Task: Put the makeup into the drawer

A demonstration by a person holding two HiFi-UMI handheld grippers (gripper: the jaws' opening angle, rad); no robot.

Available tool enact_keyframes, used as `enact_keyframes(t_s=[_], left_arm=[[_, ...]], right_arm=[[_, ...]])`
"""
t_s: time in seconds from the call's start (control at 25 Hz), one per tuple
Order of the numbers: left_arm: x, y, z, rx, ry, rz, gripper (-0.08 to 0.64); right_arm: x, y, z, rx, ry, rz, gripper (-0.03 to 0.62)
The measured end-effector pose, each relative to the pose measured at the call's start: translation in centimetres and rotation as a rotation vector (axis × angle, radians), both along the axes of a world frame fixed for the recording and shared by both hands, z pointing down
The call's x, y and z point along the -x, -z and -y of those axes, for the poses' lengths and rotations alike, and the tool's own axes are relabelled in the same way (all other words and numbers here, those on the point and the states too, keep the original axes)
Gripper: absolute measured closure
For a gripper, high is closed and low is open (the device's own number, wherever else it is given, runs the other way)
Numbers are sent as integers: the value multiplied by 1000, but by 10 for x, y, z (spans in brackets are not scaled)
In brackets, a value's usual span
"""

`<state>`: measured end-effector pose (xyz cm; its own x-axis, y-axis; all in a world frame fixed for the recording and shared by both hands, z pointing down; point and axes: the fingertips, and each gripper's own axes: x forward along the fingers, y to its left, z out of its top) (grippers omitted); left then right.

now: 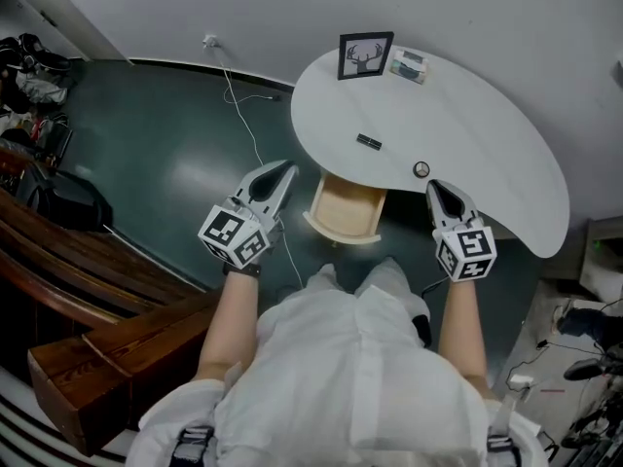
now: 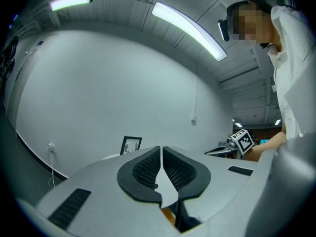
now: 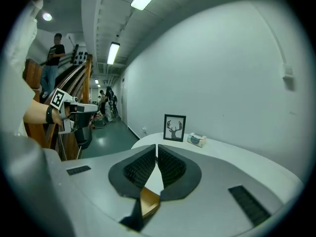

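Currently the drawer [image 1: 346,210] stands open at frame centre; the makeup, a dark flat case [image 1: 369,142] and a round pot [image 1: 421,169], lies on the tabletop [image 1: 487,134] just above it. The left tongs [image 1: 285,171] and right tongs [image 1: 434,187] are pressed together, empty. The pickup is judged pending: spread the right tongs around the pot.

White wall [image 1: 292,8], dark green floor [image 1: 165,154]

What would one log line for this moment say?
left gripper: shut, empty | right gripper: shut, empty | drawer: open | small round item: on table | dark flat item: on table
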<state>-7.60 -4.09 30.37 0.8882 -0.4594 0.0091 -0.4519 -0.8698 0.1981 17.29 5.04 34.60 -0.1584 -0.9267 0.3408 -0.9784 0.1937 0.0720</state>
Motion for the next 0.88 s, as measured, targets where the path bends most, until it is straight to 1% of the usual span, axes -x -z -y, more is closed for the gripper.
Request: enact_keyframes(t_s=[0.12, 0.32, 0.48, 0.72, 0.88], left_arm=[[6, -8, 5, 16, 6, -1, 536], [11, -24, 19, 47, 42, -6, 536], [3, -37, 28, 70, 58, 7, 535], [-9, -54, 43, 92, 77, 20, 535], [-17, -67, 50, 111, 84, 36, 535]], right_arm=[[11, -9, 18, 36, 42, -16, 581], [21, -33, 48, 105, 118, -37, 571], [21, -53, 69, 153, 177, -49, 551], [24, -87, 100, 223, 266, -86, 543], [29, -112, 116, 282, 308, -91, 531]])
